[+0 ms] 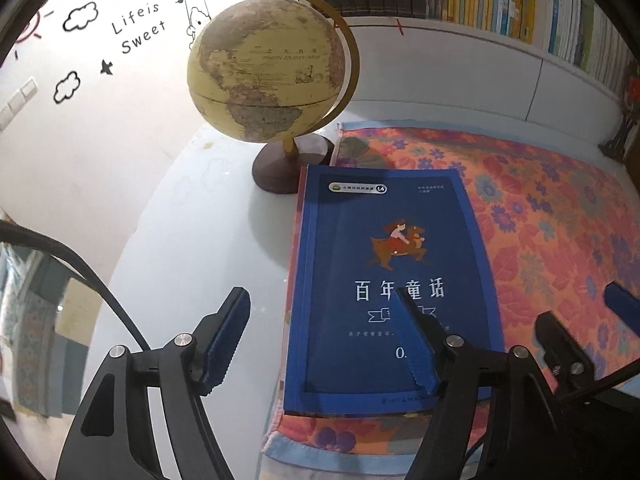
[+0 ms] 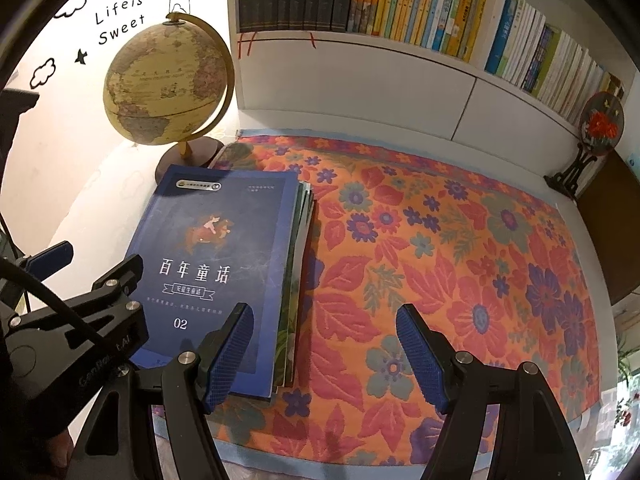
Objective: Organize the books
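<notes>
A blue book [image 1: 380,248] with a white title and a rider-on-bear picture lies flat on top of a small stack of thin books [image 2: 301,236], at the left end of a floral cloth [image 2: 460,264]. My left gripper [image 1: 320,298] hangs open above the stack's left edge, one finger over the white table, the other over the cover. In the right wrist view the same blue book [image 2: 216,256] shows, and my right gripper [image 2: 324,312] stands open astride the stack's right edge, with nothing gripped. Each gripper appears at the edge of the other's view.
A beige globe [image 1: 264,72] on a dark round base stands just behind the stack. Behind the cloth a white bookshelf [image 2: 400,46] holds rows of upright books. A round ornament on a black stand [image 2: 600,124] sits at the far right. A decorated white wall rises on the left.
</notes>
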